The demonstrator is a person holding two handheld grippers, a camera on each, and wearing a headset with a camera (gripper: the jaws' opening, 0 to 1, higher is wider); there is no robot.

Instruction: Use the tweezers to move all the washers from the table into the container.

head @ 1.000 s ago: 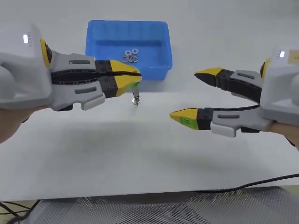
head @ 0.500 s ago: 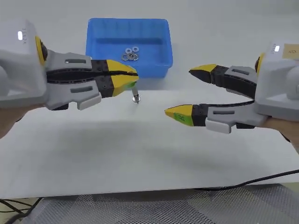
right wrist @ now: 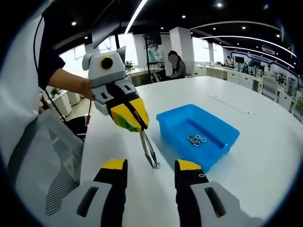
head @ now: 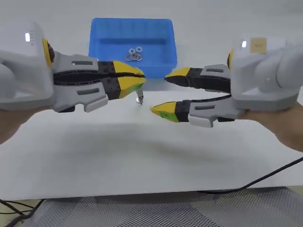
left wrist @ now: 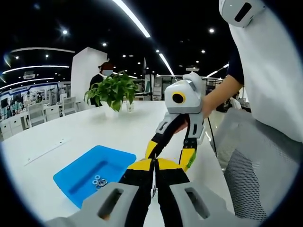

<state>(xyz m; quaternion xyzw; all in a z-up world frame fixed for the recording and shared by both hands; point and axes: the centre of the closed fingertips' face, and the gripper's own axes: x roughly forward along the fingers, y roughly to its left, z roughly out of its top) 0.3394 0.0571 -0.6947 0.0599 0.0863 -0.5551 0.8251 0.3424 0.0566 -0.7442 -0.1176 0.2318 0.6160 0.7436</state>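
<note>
White table [head: 142, 156], open-plan office behind. Left gripper [head: 137, 80]: clamped on the tweezers [right wrist: 147, 146], whose long axis is pointed down at the table. One washer [right wrist: 155, 165]: small, silver, seen at the tweezer tips. Whether it is gripped cannot be told. Blue container [head: 163, 66] is placed just beyond, further washers [head: 133, 54] lying inside. Right gripper [head: 161, 94]: jaws spread, nothing held.

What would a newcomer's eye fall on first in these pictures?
The bright blue container at the far side of the table, with a few washers in it. In front of it, the left gripper clamps thin tweezers pointing down at the table, while the right gripper, jaws wide open, hovers close beside.
</note>
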